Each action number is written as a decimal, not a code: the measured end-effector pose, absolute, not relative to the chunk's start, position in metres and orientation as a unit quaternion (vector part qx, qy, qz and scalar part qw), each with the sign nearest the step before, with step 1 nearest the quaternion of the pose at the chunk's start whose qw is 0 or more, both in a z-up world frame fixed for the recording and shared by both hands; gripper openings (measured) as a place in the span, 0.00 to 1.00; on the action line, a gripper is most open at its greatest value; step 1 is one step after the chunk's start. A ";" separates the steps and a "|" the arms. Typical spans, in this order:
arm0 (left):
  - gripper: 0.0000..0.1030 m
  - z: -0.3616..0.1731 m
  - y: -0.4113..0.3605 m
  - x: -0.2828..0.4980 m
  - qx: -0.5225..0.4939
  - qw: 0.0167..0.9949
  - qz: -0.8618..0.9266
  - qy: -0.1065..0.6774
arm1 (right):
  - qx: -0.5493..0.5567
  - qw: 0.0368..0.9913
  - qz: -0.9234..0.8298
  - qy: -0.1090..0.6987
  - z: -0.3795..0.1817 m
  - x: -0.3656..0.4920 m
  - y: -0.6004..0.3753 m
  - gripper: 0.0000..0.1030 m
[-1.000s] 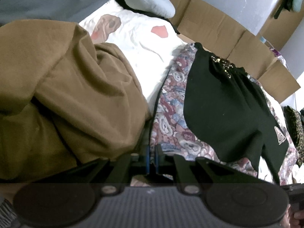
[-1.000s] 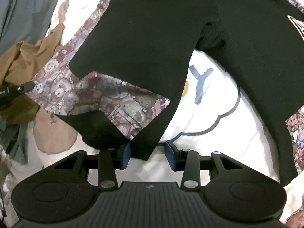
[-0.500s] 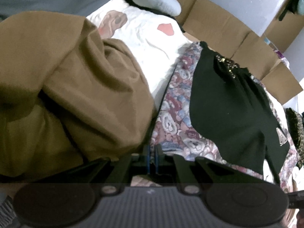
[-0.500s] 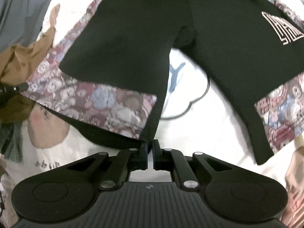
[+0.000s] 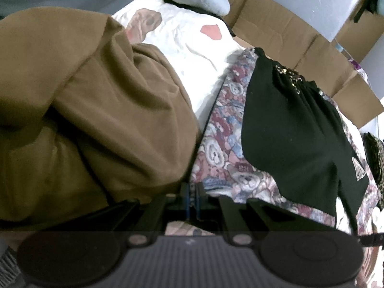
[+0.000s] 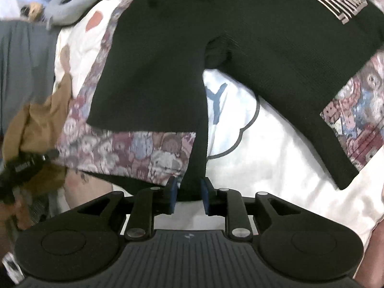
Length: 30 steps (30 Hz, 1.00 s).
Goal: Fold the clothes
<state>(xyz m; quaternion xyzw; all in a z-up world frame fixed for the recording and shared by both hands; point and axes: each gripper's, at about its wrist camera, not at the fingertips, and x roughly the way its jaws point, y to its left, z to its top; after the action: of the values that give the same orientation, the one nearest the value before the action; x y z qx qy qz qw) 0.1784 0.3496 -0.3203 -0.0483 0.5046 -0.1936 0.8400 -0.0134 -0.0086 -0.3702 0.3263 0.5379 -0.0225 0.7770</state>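
- Shorts (image 6: 156, 76), black with bear-print panels, are seen spread flat on the white printed bed sheet (image 6: 276, 156), legs toward the camera in the right wrist view; no fold line is visible in them yet.
- The fold is judged barely begun: only hem corners are being taken, and the whole folding of the shorts is left, as is a crumpled brown garment (image 5: 96, 120) lying at nine o'clock of the shorts.
- The left tool (image 5: 192, 198) is seen pinched shut on the printed hem edge at the shorts' outer corner, just beside the brown garment.
- The right tool (image 6: 188, 193) stands partly open, and the black inner hem of the near leg is seen hanging between its blue pads; whether the pads press on the cloth cannot be told.
- Compared with the earlier frames, the right tool's jaws were closed to a narrow slit half a second ago and have just been opening, with the hem between them.
- The shorts' logo is now set further toward one o'clock in the right wrist view, and a blue sleeve (image 6: 64, 7) at eleven o'clock has come into that view.
- The left tool's grip and outlook are almost unchanged across the frames.
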 end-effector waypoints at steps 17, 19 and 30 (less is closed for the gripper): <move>0.05 -0.325 0.352 0.180 -0.060 0.838 -0.188 0.509 | 0.103 0.811 0.052 0.574 -0.372 0.018 0.048 0.43; 0.05 -0.325 0.352 0.180 -0.061 0.838 -0.187 0.509 | 0.095 0.810 0.052 0.577 -0.373 0.016 0.048 0.43; 0.05 -0.328 0.351 0.179 -0.067 0.836 -0.186 0.511 | 0.057 0.843 0.026 0.535 -0.359 0.009 0.047 0.39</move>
<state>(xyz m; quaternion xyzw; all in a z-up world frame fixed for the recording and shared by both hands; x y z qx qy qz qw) 0.1790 0.3509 -0.3283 -0.0673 0.5112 -0.1861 0.8364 0.0093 0.0473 -0.3587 0.0573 0.5350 0.0264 0.8425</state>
